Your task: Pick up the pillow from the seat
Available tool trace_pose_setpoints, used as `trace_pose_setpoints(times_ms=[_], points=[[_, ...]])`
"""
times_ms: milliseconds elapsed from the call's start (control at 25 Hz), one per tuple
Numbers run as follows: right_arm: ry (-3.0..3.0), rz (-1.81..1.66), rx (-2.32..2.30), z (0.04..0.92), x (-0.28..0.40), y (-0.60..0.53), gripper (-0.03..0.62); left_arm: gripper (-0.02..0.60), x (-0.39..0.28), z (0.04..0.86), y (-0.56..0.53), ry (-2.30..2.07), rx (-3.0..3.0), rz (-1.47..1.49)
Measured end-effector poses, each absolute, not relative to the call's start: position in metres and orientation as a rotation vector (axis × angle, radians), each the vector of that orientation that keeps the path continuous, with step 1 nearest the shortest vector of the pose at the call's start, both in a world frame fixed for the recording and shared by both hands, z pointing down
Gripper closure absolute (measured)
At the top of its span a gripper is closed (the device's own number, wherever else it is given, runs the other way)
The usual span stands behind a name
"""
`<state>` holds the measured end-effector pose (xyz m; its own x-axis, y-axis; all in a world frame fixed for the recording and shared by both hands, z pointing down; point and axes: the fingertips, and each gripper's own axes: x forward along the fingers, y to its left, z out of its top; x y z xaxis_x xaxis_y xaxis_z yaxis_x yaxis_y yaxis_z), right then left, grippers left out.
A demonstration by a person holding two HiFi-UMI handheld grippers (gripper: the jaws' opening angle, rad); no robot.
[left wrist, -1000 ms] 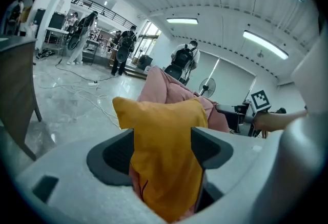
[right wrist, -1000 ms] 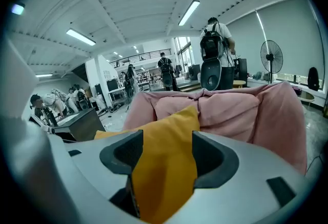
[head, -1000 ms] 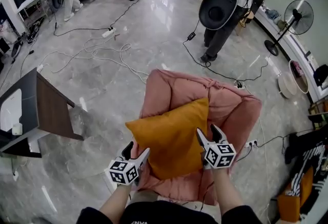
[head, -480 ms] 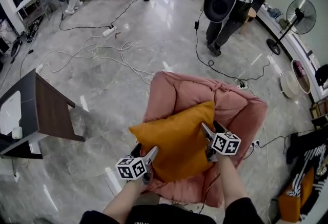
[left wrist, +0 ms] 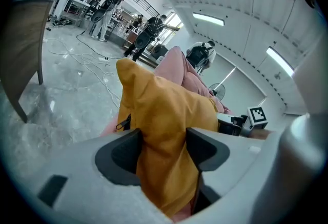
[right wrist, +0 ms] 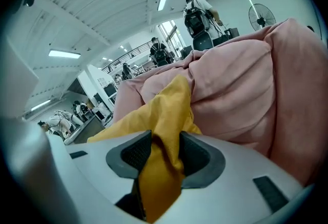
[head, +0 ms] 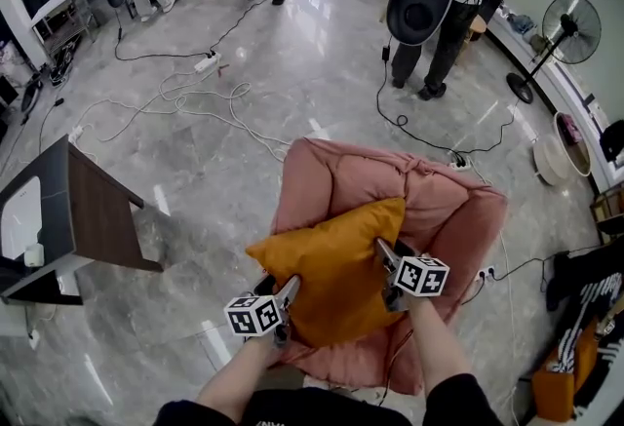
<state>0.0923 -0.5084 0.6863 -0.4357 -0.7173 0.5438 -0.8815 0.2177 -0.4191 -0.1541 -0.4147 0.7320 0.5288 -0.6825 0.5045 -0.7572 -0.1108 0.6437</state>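
Note:
An orange pillow (head: 331,253) leans on the pink cushioned seat (head: 439,195). My left gripper (head: 278,290) is at the pillow's near left corner, my right gripper (head: 393,251) at its right edge. Both sets of jaws are closing with pillow fabric bunched between them. In the left gripper view the orange pillow (left wrist: 159,110) fills the gap of the left gripper (left wrist: 161,148) and touches both pads. In the right gripper view a fold of the pillow (right wrist: 166,110) is pinched in the right gripper (right wrist: 165,154), with the pink seat (right wrist: 236,89) behind.
A dark side table (head: 93,210) stands on the left. White cables (head: 195,102) and a power strip (head: 206,61) lie on the marble floor beyond the seat. People with round backpacks (head: 419,10) stand at the back. A floor fan (head: 570,29) is at the far right.
Both grippers have pushed onto the pillow's edges and their jaws have narrowed onto the fabric. The people in the background have walked a little.

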Motion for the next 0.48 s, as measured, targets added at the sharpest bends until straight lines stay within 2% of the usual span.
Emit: trace_pose_setpoints(times_ms=[160, 480], points=[[-2.253, 0.985, 1.508, 0.685, 0.093, -0.492, 0.456, 0.368, -0.15, 0.732, -0.408, -1.181, 1.841, 0.122], [-2.294, 0.997, 1.547, 0.675, 0.096, -0.452, 0.511, 0.433, -0.146, 0.73, -0.384, -1.188, 1.829, 0.143]])
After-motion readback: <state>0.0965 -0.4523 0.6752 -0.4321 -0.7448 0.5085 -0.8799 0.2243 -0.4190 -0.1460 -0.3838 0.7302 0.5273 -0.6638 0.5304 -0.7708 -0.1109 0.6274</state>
